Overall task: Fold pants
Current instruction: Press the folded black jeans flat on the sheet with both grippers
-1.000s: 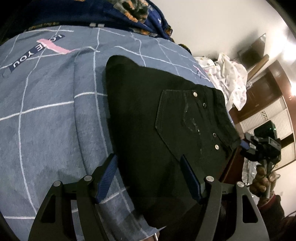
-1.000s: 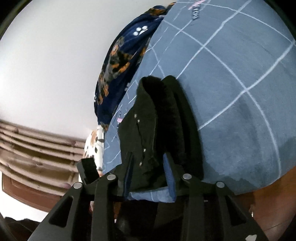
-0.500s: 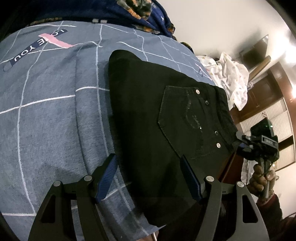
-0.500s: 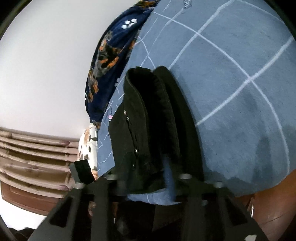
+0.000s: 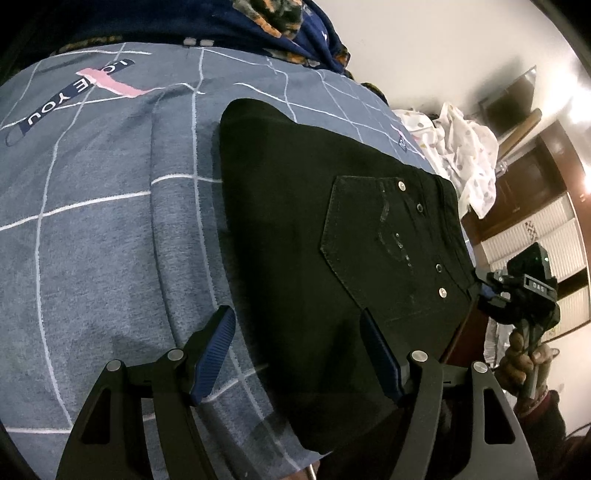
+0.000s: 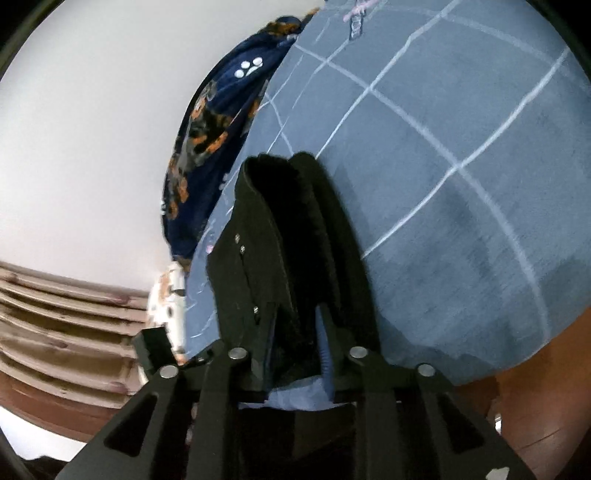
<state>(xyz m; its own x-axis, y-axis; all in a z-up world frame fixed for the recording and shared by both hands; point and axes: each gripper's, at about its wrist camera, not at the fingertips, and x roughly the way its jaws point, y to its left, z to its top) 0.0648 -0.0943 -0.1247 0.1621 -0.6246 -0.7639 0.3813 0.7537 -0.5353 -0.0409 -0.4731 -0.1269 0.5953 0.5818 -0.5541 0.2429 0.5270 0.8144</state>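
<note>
Black pants (image 5: 295, 221) lie folded on the grey checked bedsheet (image 5: 92, 221), back pocket up. My left gripper (image 5: 295, 350) hovers open over their near end, with the pants' left edge below the gap between its blue pads. My right gripper (image 6: 295, 321) holds the stacked waistband edge of the pants (image 6: 258, 229) at the bed's side, and its jaws are opening slightly with the cloth still between them. In the left wrist view the right gripper (image 5: 487, 291) sits at the waistband corner, carried by a hand (image 5: 521, 365).
A dark blue patterned blanket (image 5: 258, 22) is bunched at the far end of the bed. A white spotted cloth (image 5: 465, 147) lies past the pants. Brown wooden cabinets (image 5: 535, 177) stand beyond. The wooden bed edge (image 6: 535, 387) runs below the sheet.
The right gripper has turned a little while keeping the waistband edge between its jaws, and the layers look more upright. The left gripper and the rest of the pants stayed put.
</note>
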